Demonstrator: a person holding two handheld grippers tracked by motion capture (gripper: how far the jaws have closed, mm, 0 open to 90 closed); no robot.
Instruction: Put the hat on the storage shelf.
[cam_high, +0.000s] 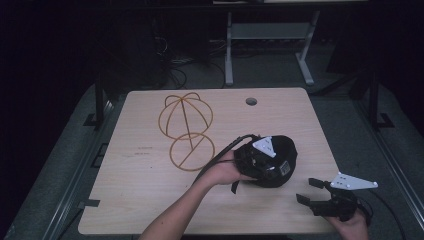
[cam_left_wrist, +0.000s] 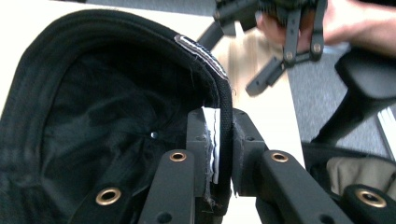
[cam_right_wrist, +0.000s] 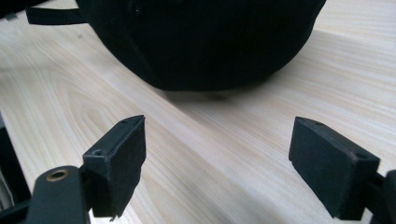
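Observation:
A black cap (cam_high: 290, 152) lies crown down on the wooden table (cam_high: 140, 200), right of centre. My left gripper (cam_high: 265, 162) is shut on the cap's rim. In the left gripper view the jaws (cam_left_wrist: 219, 135) pinch the sweatband and a white label (cam_left_wrist: 213, 140), and the cap's dark inside (cam_left_wrist: 93, 107) opens to the left. My right gripper (cam_high: 307, 191) stands open near the front right edge, a short way from the cap. In the right gripper view its fingertips (cam_right_wrist: 217, 154) are spread wide over bare wood, with the cap's crown (cam_right_wrist: 205, 42) ahead of them.
A gold wire hat stand (cam_high: 186, 130) lies on the table, back and left of the cap. A round cable hole (cam_high: 251, 101) sits near the far edge. Dark floor, cables and a grey frame lie beyond the table.

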